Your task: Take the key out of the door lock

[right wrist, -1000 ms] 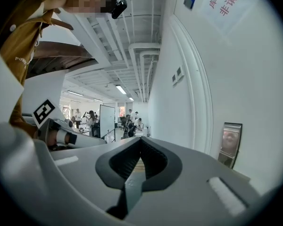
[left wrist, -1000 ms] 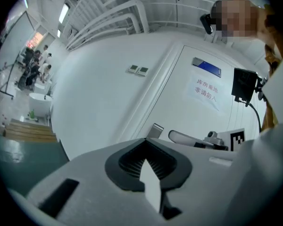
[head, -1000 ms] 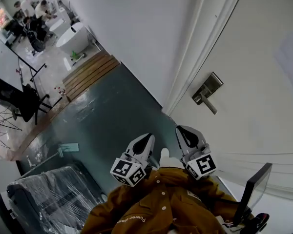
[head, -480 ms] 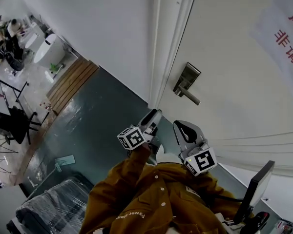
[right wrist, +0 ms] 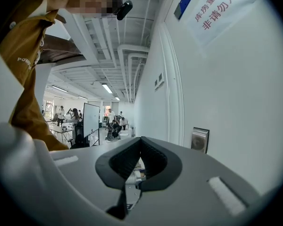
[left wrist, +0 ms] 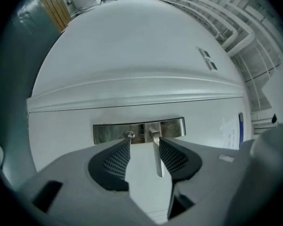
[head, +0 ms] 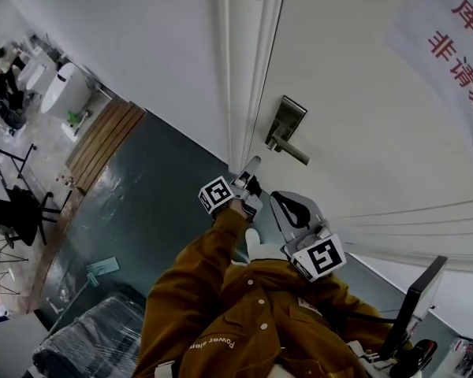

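Observation:
A brushed-metal lock plate with a lever handle sits on the white door. In the left gripper view the plate lies straight ahead, and the small key sticks out of its left part beside the lever. My left gripper is stretched out towards the lock, a little short of it. Its jaws are opening, and nothing is between the pads; key and lever lie beyond them. My right gripper stays back near the person's chest, shut and empty.
A paper sign with red characters hangs on the door's upper right. The door frame and a white wall are to the left. Below left are a grey-green floor, a wooden platform and a plastic-wrapped object. A monitor stands at lower right.
My left gripper has risen from beside the chest and reached out to the lock. The head view has swung up the door. The right gripper has barely moved.

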Tool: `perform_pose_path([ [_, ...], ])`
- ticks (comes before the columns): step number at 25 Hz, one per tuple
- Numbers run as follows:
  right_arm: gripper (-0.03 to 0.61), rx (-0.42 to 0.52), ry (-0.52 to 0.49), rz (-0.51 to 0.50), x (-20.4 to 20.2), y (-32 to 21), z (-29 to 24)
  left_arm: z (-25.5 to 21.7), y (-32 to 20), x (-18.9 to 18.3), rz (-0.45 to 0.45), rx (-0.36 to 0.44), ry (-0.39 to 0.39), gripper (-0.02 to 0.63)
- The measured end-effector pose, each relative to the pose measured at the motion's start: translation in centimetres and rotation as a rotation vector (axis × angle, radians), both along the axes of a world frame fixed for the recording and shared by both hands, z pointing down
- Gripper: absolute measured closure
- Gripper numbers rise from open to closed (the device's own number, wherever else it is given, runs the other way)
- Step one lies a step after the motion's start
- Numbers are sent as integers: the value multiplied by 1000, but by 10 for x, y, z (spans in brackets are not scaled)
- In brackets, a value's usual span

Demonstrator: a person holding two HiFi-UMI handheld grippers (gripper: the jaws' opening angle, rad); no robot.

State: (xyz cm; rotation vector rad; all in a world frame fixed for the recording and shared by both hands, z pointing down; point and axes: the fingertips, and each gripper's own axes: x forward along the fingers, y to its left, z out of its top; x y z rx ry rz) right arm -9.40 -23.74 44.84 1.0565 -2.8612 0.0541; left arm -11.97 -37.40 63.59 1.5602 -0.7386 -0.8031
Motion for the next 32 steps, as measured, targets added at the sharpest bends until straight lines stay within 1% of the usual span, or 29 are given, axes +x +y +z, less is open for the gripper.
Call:
perform_pose_path([
  [5,572,-8,-2,-2,2,-4,4,19,-25,15,19,-36,6,430],
  [13,572,-4,-6,1,8,-6,1,35,-48,40,37,-81,48,430],
  [17,572,-12,-1,8,12,-6,0,39,-55,45,34,-86,57,431],
  [19,572,-22,12,9,13,-5,1,40,-58,45,30,-92,51,444],
  [22,572,-5,-6,8,13,-5,-5,42,-63,44,24,-93,53,478],
  [23,572,-3,-6,10,13,-5,-6,41,-64,45,23,-91,56,500],
  [25,572,-7,0,15,16,-5,-4,39,-64,46,24,-86,62,580],
  [26,572,-10,2,18,17,-6,-3,39,-64,47,25,-85,66,591],
  [32,572,8,-25,2,11,-6,-5,38,-63,47,36,-105,75,594],
])
